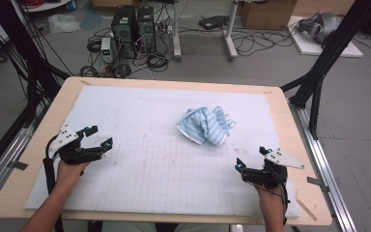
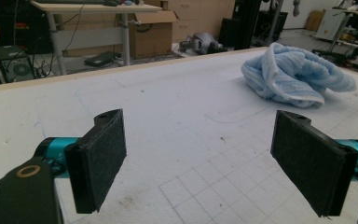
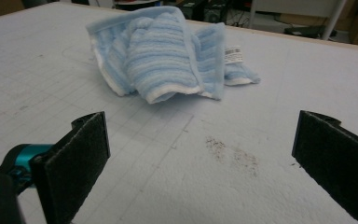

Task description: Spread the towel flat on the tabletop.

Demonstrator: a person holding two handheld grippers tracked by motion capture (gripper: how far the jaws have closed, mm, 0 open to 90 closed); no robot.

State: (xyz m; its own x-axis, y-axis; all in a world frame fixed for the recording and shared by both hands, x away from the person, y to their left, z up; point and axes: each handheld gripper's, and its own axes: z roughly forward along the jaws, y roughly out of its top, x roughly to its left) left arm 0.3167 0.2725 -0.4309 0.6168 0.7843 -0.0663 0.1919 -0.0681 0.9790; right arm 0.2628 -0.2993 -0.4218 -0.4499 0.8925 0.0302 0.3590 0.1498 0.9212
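Note:
A crumpled light-blue striped towel [image 1: 205, 124] lies on the white gridded mat [image 1: 145, 159], right of the middle. It has a white care tag at its far right side. My left gripper [image 1: 99, 137] rests at the mat's left side, open and holding nothing, well apart from the towel [image 2: 293, 77]. My right gripper [image 1: 251, 158] sits at the mat's right front, open and holding nothing, a short way in front of the towel [image 3: 168, 56]. In both gripper views the black padded jaws stand wide apart.
The mat covers a wooden table [image 1: 290, 140]. A dark smudge [image 3: 230, 154] marks the mat ahead of the right gripper. Beyond the table's far edge, computer towers [image 1: 134, 26], cables and cardboard boxes stand on the floor. Black frame posts [image 1: 319, 72] flank the table.

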